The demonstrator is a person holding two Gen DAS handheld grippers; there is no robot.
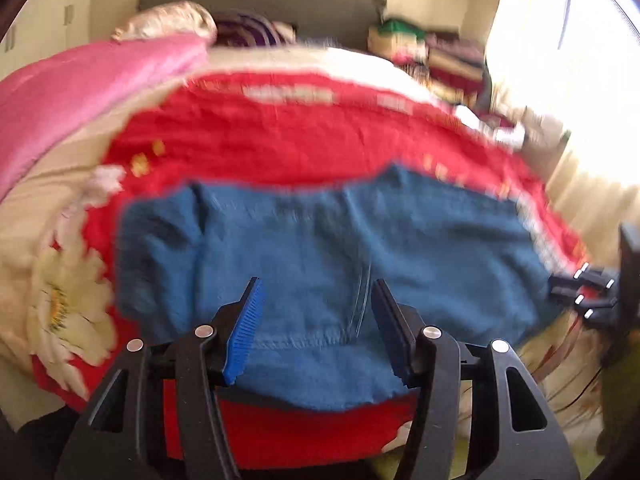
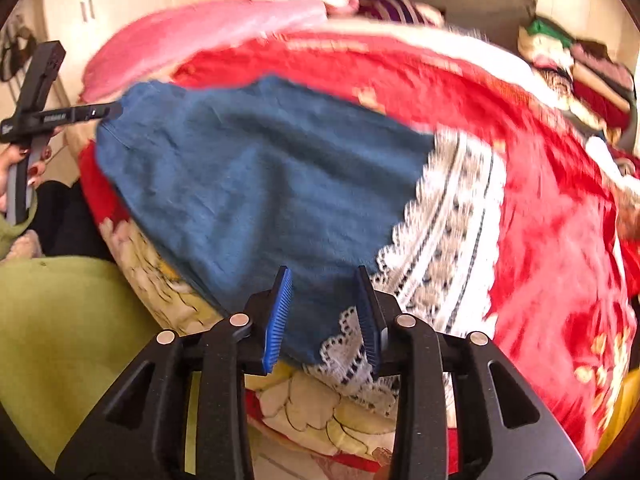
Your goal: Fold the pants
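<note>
The blue pants (image 1: 320,256) lie folded flat on a red bedspread (image 1: 280,136) on the bed. They have a white lace hem (image 2: 440,216) at the right end. My left gripper (image 1: 318,296) is open and empty, just above the near edge of the pants. My right gripper (image 2: 324,280) is open and empty over the pants' near corner by the lace. The right gripper shows at the right edge of the left wrist view (image 1: 588,292). The left gripper shows at the far left of the right wrist view (image 2: 68,114), at the pants' other end.
A pink blanket (image 1: 80,92) lies at the bed's far left. Pillows sit by the grey headboard (image 1: 260,0). A pile of folded clothes (image 1: 436,60) stands at the back right beside a bright window. A floral quilt (image 2: 320,408) hangs over the near bed edge. Green fabric (image 2: 60,340) is at lower left.
</note>
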